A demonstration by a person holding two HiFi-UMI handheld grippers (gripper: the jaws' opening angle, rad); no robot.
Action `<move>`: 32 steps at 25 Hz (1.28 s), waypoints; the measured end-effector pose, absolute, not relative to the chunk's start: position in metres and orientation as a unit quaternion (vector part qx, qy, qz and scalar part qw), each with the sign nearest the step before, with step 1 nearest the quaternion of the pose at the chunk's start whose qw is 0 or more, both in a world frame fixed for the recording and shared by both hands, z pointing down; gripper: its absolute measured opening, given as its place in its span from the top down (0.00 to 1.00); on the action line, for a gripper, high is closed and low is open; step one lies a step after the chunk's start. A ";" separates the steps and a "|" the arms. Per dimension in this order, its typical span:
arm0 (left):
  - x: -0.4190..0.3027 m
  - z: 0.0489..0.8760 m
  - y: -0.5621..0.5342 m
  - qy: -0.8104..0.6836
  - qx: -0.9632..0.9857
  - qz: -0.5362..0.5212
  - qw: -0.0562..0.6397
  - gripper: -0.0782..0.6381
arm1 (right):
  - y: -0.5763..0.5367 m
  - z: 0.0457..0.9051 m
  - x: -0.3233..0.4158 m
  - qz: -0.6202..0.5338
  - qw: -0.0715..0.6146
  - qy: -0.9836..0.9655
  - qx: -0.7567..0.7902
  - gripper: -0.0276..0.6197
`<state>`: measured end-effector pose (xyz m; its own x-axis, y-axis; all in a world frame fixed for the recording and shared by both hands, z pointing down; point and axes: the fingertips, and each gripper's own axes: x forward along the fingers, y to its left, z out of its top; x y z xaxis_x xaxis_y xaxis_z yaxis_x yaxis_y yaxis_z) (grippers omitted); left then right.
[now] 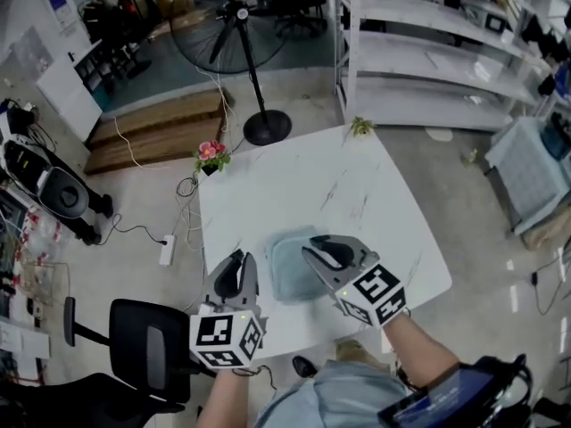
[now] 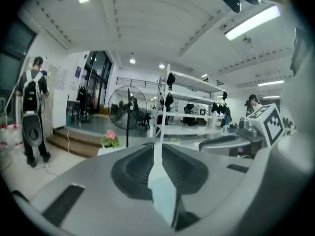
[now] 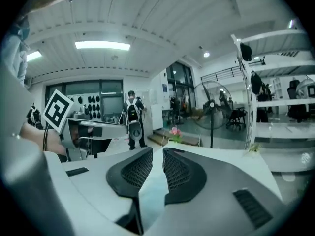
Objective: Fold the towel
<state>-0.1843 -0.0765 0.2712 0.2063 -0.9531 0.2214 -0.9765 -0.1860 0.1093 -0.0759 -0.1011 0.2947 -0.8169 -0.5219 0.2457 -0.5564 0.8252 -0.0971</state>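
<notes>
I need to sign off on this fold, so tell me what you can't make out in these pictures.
Towel: in the head view its right side is hidden under the right gripper, so the fold's edges there cannot be checked.
Towel, both gripper views: only a pale sliver shows between the jaws; the grippers' own bodies hide the rest.
Table, near edge: in the head view, partly covered by the left gripper and the right one.
</notes>
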 end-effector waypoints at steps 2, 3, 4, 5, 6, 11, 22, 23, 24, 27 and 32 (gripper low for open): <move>-0.182 0.233 -0.083 -0.645 0.759 0.031 0.077 0.80 | -0.107 0.256 -0.081 0.055 0.070 -0.952 0.294 0.84; -0.181 0.218 -0.086 -0.653 0.755 0.021 0.064 0.79 | -0.111 0.239 -0.083 0.040 0.056 -0.951 0.301 0.84; -0.180 0.204 -0.088 -0.659 0.751 0.012 0.052 0.78 | -0.114 0.225 -0.083 0.023 0.045 -0.950 0.309 0.84; -0.179 0.194 -0.090 -0.664 0.747 0.004 0.042 0.79 | -0.117 0.214 -0.083 0.006 0.038 -0.947 0.318 0.84; -0.180 0.185 -0.091 -0.668 0.743 -0.001 0.033 0.79 | -0.119 0.205 -0.083 -0.009 0.033 -0.945 0.326 0.85; -0.187 0.168 -0.084 -0.691 0.723 -0.020 0.015 0.85 | -0.123 0.188 -0.076 -0.050 0.012 -0.938 0.343 0.93; -0.187 0.166 -0.092 -0.704 0.711 -0.013 -0.001 0.88 | -0.134 0.188 -0.074 -0.048 -0.002 -0.937 0.346 0.94; -0.187 0.169 -0.092 -0.703 0.711 -0.013 -0.001 0.88 | -0.134 0.188 -0.075 -0.049 -0.003 -0.938 0.344 0.94; -0.186 0.170 -0.093 -0.703 0.711 -0.012 -0.001 0.88 | -0.134 0.188 -0.075 -0.049 -0.004 -0.938 0.343 0.94; -0.184 0.169 -0.093 -0.703 0.711 -0.007 0.003 0.88 | -0.134 0.187 -0.077 -0.047 -0.008 -0.940 0.338 0.94; -0.186 0.167 -0.094 -0.703 0.711 -0.005 0.002 0.88 | -0.134 0.183 -0.081 -0.046 -0.014 -0.940 0.337 0.94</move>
<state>-0.1858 -0.0938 0.1668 0.0104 -0.9999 -0.0046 -0.9999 -0.0105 0.0106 -0.0809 -0.1343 0.1827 -0.7729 -0.6320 -0.0563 -0.6345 0.7691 0.0771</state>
